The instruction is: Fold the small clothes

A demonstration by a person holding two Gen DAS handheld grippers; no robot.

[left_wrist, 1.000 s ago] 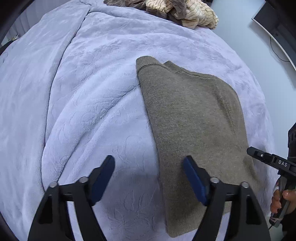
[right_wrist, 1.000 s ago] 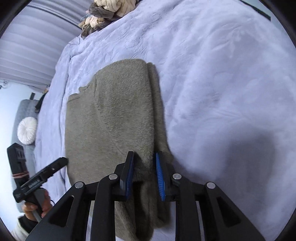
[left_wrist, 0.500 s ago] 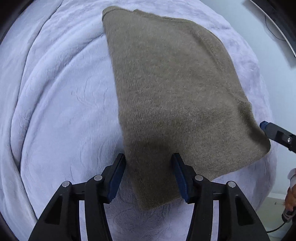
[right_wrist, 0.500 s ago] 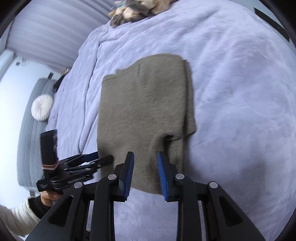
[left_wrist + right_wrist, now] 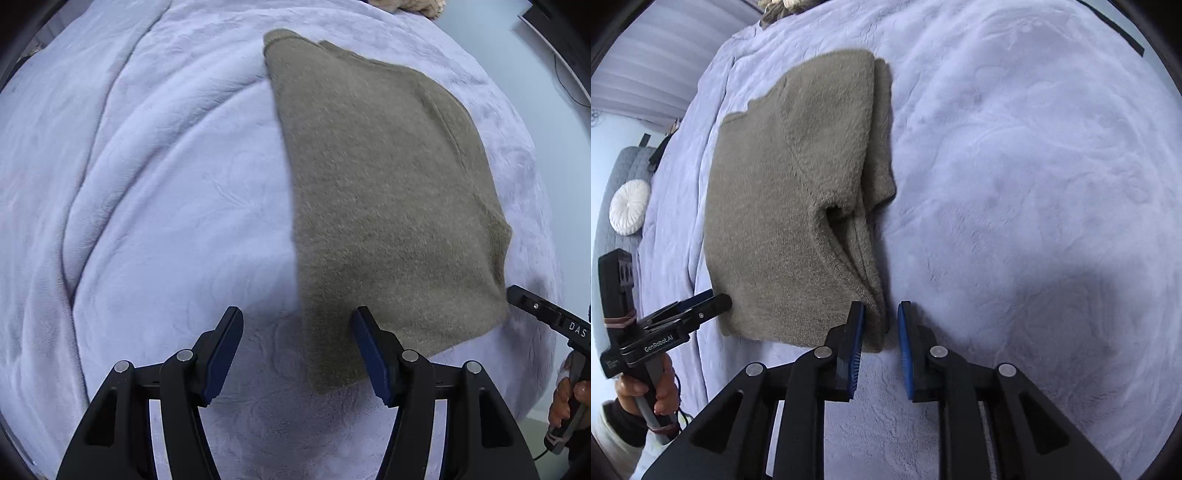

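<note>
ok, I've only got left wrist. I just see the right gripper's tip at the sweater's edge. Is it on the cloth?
Observer: Not yet. The right gripper has its jaws closing with the sweater's near corner between them, but the pads aren't pressing on it.
Operator: Single layer at that corner?
Observer: No. That side is a stack of folded layers, and a small gap is open partway up the edge.
</note>
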